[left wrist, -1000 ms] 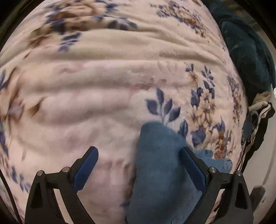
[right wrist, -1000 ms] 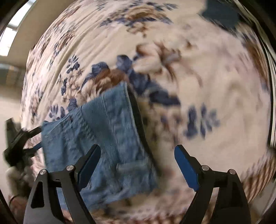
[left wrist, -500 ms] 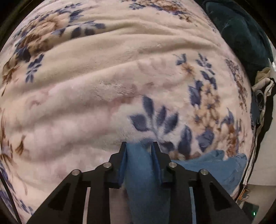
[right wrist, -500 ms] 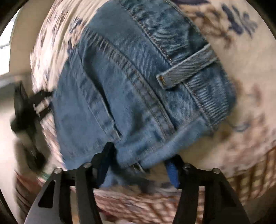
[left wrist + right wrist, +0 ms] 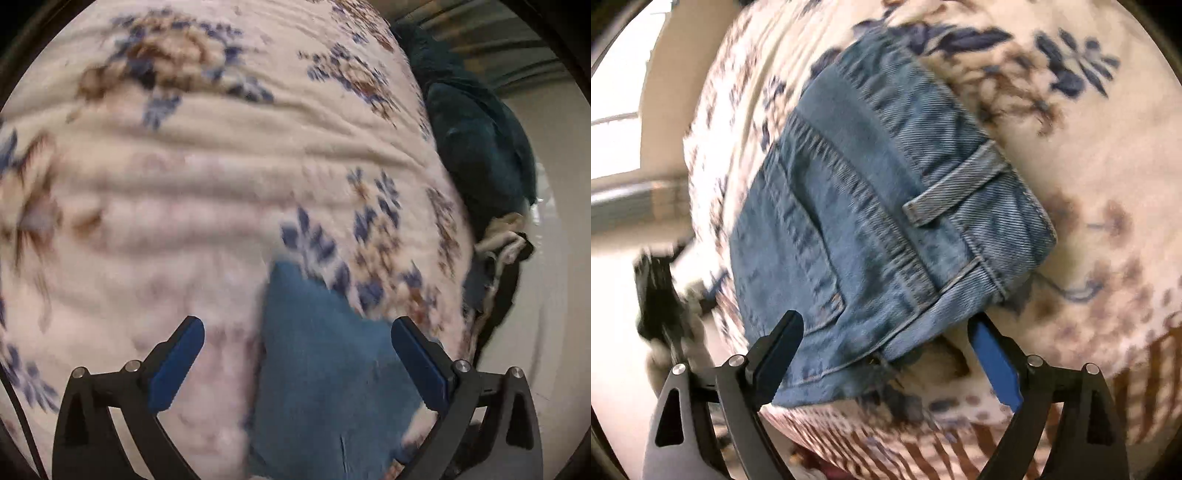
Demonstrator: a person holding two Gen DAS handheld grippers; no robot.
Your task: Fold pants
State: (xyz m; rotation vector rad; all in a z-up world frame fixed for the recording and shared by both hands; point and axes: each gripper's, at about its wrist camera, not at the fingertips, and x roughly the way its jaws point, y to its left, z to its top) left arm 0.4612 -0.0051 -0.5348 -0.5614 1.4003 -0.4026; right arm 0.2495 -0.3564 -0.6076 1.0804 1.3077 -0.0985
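Observation:
The blue denim pants (image 5: 879,206) lie folded on a cream floral blanket (image 5: 1108,166), waistband and belt loop (image 5: 953,188) up in the right wrist view. My right gripper (image 5: 886,339) is open, its jaws astride the near waistband edge. In the left wrist view a leg end of the pants (image 5: 325,376) lies flat on the blanket (image 5: 184,203). My left gripper (image 5: 295,350) is open; the cloth lies between its jaws, nearer the right finger.
A dark teal fabric heap (image 5: 480,140) and a light crumpled cloth (image 5: 506,236) lie beyond the blanket's right edge. The blanket's striped brown border (image 5: 960,454) hangs at the near edge. A dark object (image 5: 657,295) shows at left beside the bed.
Both grippers were shut on the pants half a second ago and have opened, letting the denim go. The left gripper has pulled back a little.

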